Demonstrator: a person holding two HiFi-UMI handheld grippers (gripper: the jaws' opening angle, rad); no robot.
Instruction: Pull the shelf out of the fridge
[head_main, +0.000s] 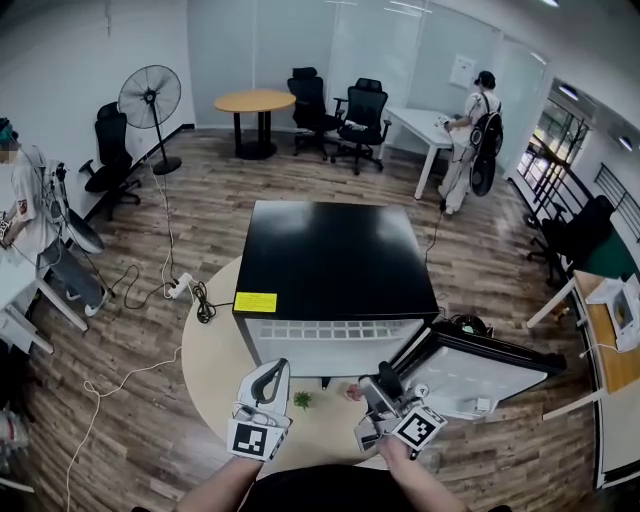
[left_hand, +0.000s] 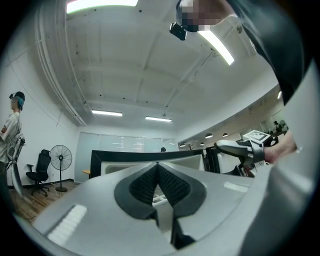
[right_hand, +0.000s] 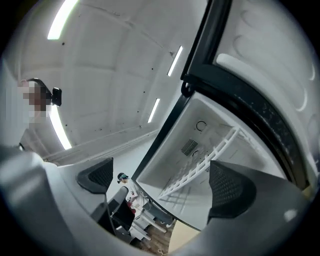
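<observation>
A black mini fridge (head_main: 335, 255) stands on a round pale table (head_main: 212, 355), its door (head_main: 485, 372) swung open to the right. The white wire shelf (head_main: 330, 329) lies inside near the top of the opening. In the right gripper view the shelf (right_hand: 200, 167) crosses the white interior, seen between the jaws with nothing touching it. My right gripper (head_main: 380, 383) is open, just in front of the opening by the door. My left gripper (head_main: 276, 370) is shut with nothing in it, in front of the fridge's lower left. The left gripper view shows its pads (left_hand: 150, 180) pressed together.
A small green object (head_main: 302, 400) and a small pinkish one (head_main: 352, 393) lie on the table between the grippers. Cables and a power strip (head_main: 180, 288) trail on the wood floor at left. A standing fan (head_main: 150, 100), office chairs (head_main: 365, 108) and a person (head_main: 468, 140) are far behind.
</observation>
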